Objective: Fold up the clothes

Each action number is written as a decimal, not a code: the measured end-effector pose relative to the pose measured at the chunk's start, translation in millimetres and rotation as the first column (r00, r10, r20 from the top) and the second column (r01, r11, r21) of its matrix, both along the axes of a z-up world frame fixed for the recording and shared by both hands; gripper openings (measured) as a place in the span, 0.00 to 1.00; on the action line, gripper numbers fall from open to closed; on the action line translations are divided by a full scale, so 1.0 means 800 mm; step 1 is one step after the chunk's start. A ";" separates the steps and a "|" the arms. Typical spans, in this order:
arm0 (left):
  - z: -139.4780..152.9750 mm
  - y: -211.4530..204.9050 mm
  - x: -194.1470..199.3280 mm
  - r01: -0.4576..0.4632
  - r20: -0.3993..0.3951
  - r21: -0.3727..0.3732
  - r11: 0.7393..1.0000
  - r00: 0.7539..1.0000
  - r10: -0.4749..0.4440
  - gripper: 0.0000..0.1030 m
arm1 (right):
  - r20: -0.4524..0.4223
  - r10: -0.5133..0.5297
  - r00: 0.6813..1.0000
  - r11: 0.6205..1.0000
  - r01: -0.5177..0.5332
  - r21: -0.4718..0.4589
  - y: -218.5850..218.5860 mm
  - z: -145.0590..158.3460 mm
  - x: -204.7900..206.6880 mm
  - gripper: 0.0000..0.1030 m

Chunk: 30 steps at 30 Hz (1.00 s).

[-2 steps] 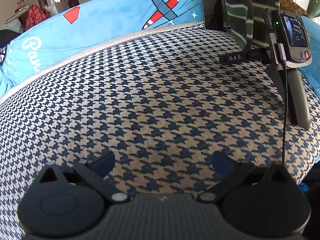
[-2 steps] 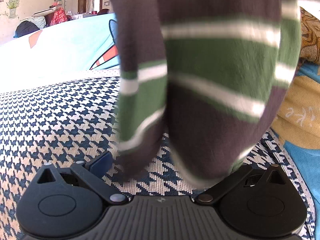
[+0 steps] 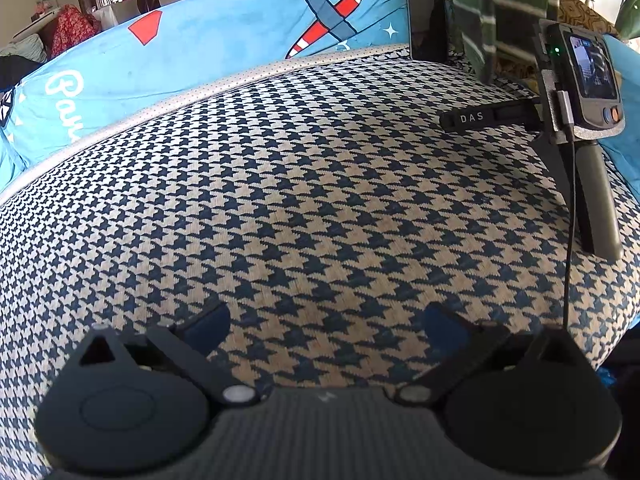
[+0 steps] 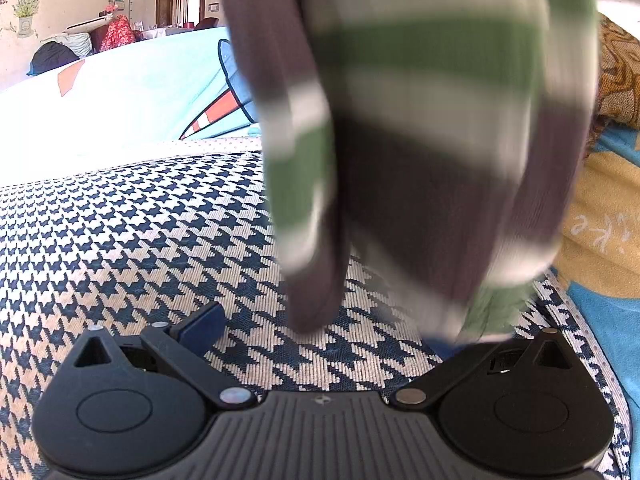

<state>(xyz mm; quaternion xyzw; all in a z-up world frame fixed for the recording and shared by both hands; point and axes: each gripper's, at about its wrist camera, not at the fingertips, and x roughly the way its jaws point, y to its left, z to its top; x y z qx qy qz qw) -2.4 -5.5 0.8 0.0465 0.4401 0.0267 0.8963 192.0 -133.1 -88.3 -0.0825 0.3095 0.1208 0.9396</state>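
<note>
One garment is in play: a striped knit top [image 4: 420, 128] in broad bands of dark brown and green, parted by narrow white stripes. It hangs in the air close before the right wrist camera, blurred, bunched into two drooping lobes, a narrower one at the left that looks like a sleeve and a wider body part at the right. Its lowest folds reach down near the houndstooth cushion [image 4: 120, 240], toward that cushion's right edge; whether they touch it cannot be told. From the left wrist view the same top [image 3: 500, 12] hangs at the far right corner of the cushion [image 3: 300, 200], above the other handheld device.

The right claw [image 4: 320, 328] has its two fingers spread wide apart; the left blue pad [image 4: 200, 322] is clear of cloth, while the right one is hidden behind the garment's lower hem. The claw itself grips nothing that can be seen, and what holds the top up lies outside the frame.

The left claw [image 3: 326, 326] is also spread wide, both blue pads [image 3: 208, 322] bare, hovering over the near edge of the cushion.

One blue blanket [image 3: 200, 52] printed with one aeroplane [image 3: 332, 20] runs along the far edge. One yellow-brown patterned cloth [image 4: 612, 208] lies past the right edge.
</note>
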 end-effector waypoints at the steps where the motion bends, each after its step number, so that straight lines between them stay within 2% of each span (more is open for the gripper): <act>1: 0.000 -0.003 -0.001 -0.003 0.002 0.002 1.000 1.000 0.003 1.00 | 0.000 0.000 1.000 1.000 0.000 -0.001 0.000 0.000 0.000 1.00; 5: 0.002 -0.013 -0.006 -0.014 0.011 0.010 1.000 1.000 0.014 1.00 | 0.001 0.000 1.000 1.000 0.000 0.000 0.000 0.000 0.000 1.00; 10: 0.005 0.003 0.004 -0.018 -0.010 -0.035 0.999 1.000 0.017 1.00 | 0.001 0.000 1.000 1.000 0.000 0.001 0.000 0.000 0.000 1.00; 20: -0.008 -0.014 0.034 -0.015 -0.019 -0.003 1.000 1.000 0.015 1.00 | 0.000 0.000 1.000 1.000 0.000 0.000 -0.001 -0.003 -0.004 1.00; 30: -0.010 -0.018 0.047 -0.065 -0.019 -0.020 0.998 0.998 0.064 1.00 | 0.000 0.000 1.000 1.000 0.000 -0.001 0.001 -0.004 -0.004 1.00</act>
